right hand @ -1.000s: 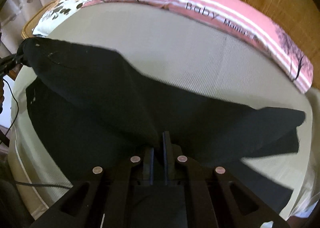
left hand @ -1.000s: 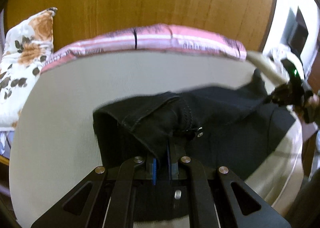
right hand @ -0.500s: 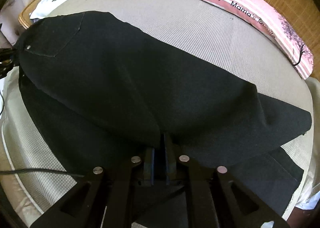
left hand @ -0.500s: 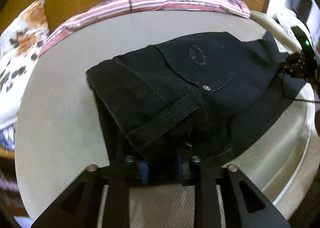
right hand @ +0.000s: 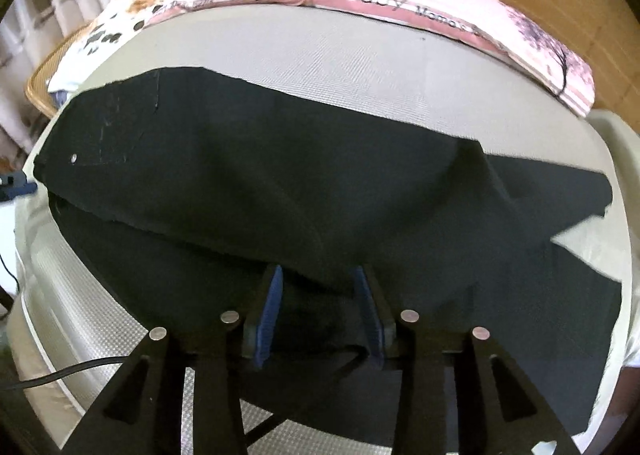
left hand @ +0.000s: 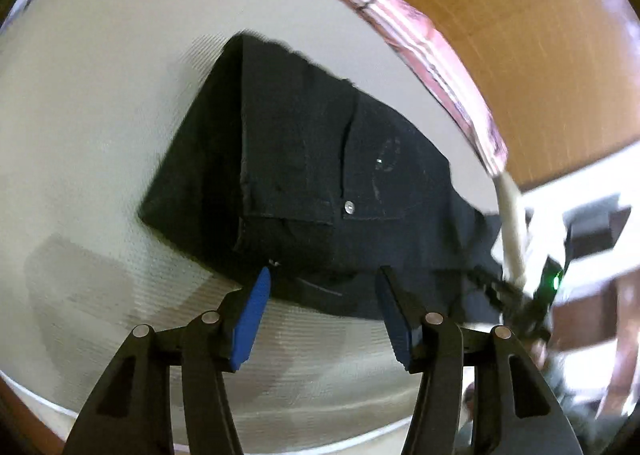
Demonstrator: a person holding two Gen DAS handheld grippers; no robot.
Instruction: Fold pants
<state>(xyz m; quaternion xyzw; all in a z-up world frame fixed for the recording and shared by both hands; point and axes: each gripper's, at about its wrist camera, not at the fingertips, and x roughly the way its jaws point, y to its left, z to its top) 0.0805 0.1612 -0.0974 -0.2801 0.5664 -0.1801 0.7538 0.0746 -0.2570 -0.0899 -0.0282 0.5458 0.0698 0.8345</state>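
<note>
1. Pants (right hand: 280, 183): black denim, laid across the grey mattress (right hand: 360, 63). They fill the centre of the right wrist view and run from left to right edge; in the left wrist view the waist end with pocket rivet (left hand: 349, 207) sits mid-frame. One leg lies folded over the other, with edges not quite aligned at lower left and at the right hem.
2. Left gripper (left hand: 324, 287): jaws have just been opening and stand apart, blue pads clear of the cloth, whose edge lies between and just beyond the tips. Nothing held.
3. Right gripper (right hand: 318, 287): jaws have just been opening; cloth sits between the pads but does not look pinched, so I judge it released.
4. Risks, as judgement: a pad could snag the cloth as it draws away and drag the top layer, undoing the fold; the uneven hems could leave the next fold crooked; the cable (right hand: 60, 371) at lower left could catch the cloth.
5. Containers: none in view.
6. Surroundings: pink striped pillow (right hand: 400, 3) along the top; floral pillow (right hand: 132, 11) at upper left.
</note>
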